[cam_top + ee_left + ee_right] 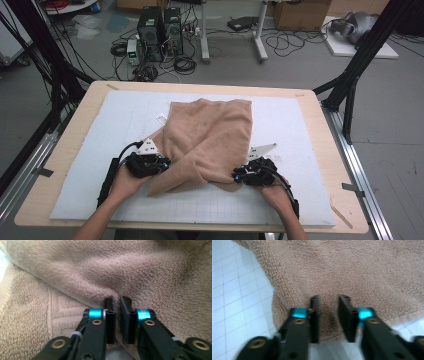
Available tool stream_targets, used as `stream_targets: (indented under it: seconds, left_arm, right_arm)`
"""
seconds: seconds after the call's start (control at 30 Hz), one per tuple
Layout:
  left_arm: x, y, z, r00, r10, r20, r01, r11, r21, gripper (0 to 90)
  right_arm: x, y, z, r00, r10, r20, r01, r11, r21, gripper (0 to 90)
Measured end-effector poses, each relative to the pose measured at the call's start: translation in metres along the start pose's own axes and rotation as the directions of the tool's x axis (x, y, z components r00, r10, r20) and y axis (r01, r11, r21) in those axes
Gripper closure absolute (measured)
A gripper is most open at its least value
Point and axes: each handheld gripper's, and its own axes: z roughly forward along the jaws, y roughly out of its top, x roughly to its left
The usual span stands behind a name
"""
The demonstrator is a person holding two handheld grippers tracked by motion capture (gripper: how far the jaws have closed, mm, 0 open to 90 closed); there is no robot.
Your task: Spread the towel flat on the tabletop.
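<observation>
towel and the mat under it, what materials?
Towel: looks like tan cotton terry; looped, fuzzy pile and a woven border pattern show in the left gripper view. Mat: pale blue-white sheet with a printed grid, matte; probably foam or a soft cutting mat, can't tell which.

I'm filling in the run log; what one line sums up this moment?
left hand-held gripper: shut on towel | right hand-held gripper: shut on towel | towel: crumpled on white mat
</observation>
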Motion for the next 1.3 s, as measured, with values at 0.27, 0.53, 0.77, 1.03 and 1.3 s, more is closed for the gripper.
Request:
stream_targets:
  seconds: [0.27, 0.53, 0.77, 1.03, 1.3]
  left_arm:
    - [0.016, 0.009, -0.022, 0.9959, -0.078, -0.046, 0.073, 0.9927, -0.096, 86.1]
    - [0.047, 0.034, -0.012, 0.9761, -0.164, -0.142, 0.145, 0.9799, -0.137, 86.3]
    - [0.068, 0.029, 0.014, 0.9676, -0.198, -0.157, 0.19, 0.9796, -0.065, 85.9]
    - [0.056, 0.03, -0.021, 0.9845, -0.153, -0.087, 0.143, 0.9835, -0.111, 68.1]
    - [0.025, 0.026, -0.057, 0.9959, -0.086, -0.029, 0.081, 0.9864, -0.143, 57.9]
  right_arm:
    - [-0.009, 0.011, -0.019, 0.9993, -0.009, 0.036, 0.01, 1.0, -0.024, 87.8]
    - [-0.046, 0.038, -0.036, 0.9921, 0.043, 0.118, -0.036, 0.998, -0.059, 90.0]
    - [-0.067, 0.035, -0.01, 0.9908, 0.091, 0.1, -0.092, 0.996, 0.005, 89.8]
    - [-0.051, 0.04, -0.035, 0.9934, 0.075, 0.087, -0.067, 0.993, -0.095, 80.3]
    - [0.002, 0.034, -0.054, 0.9979, -0.03, 0.057, 0.038, 0.988, -0.152, 73.0]
